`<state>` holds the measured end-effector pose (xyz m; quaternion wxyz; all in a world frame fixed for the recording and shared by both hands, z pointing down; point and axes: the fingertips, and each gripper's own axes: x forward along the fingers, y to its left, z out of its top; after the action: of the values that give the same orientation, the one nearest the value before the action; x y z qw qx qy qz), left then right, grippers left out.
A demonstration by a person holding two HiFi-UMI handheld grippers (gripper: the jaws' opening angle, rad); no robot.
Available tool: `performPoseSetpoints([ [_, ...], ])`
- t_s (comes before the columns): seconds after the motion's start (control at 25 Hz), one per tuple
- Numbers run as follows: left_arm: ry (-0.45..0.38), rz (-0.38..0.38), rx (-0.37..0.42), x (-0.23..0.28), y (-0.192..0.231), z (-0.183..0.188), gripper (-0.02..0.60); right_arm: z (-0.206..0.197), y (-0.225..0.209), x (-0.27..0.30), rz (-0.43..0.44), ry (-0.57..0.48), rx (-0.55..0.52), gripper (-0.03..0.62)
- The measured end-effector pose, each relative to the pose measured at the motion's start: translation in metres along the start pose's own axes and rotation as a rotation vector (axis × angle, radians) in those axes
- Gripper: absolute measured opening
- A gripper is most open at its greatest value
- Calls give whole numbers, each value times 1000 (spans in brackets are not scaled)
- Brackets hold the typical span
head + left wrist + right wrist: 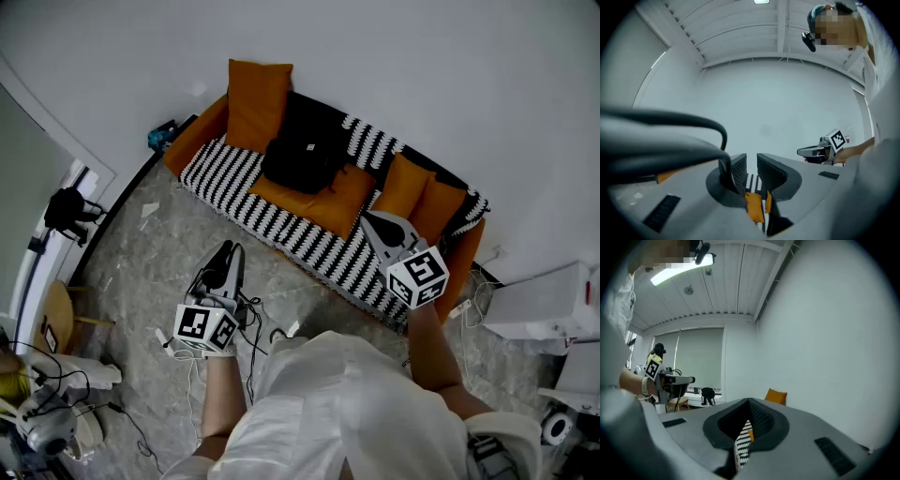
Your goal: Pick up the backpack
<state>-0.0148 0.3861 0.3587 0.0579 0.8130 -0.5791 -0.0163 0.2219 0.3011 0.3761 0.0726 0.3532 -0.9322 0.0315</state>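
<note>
Nearest are two grippers, both empty. The left gripper has its jaws a narrow gap apart with nothing between them. The right gripper has its jaws pressed together on nothing. Both are held in the air short of the one sofa, which has a black-and-white striped cover. One black backpack sits on its seat against the backrest. There are four orange cushions: one upright at the left end, one flat under the backpack, two at the right end.
</note>
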Motion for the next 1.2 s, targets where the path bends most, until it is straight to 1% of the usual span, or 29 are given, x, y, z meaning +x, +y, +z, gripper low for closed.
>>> performPoseSetpoints([
  [0.32, 7, 6, -4, 0, 1, -4, 86, -3, 0, 2, 9, 6, 0, 18],
  [0.48, 11, 14, -5, -2, -4, -7, 86, -8, -2, -3, 29, 2, 29, 18],
  [0.76, 34, 41, -16, -15, 0, -18, 86, -30, 6, 2, 64, 56, 21, 20],
  [1.0, 47, 60, -35, -14, 27, -26, 86, -31, 18, 34, 110, 51, 36, 20],
  [1.2, 48, 40, -58, 14, 65, -31, 86, -28, 16, 76, 113, 73, 16, 20],
])
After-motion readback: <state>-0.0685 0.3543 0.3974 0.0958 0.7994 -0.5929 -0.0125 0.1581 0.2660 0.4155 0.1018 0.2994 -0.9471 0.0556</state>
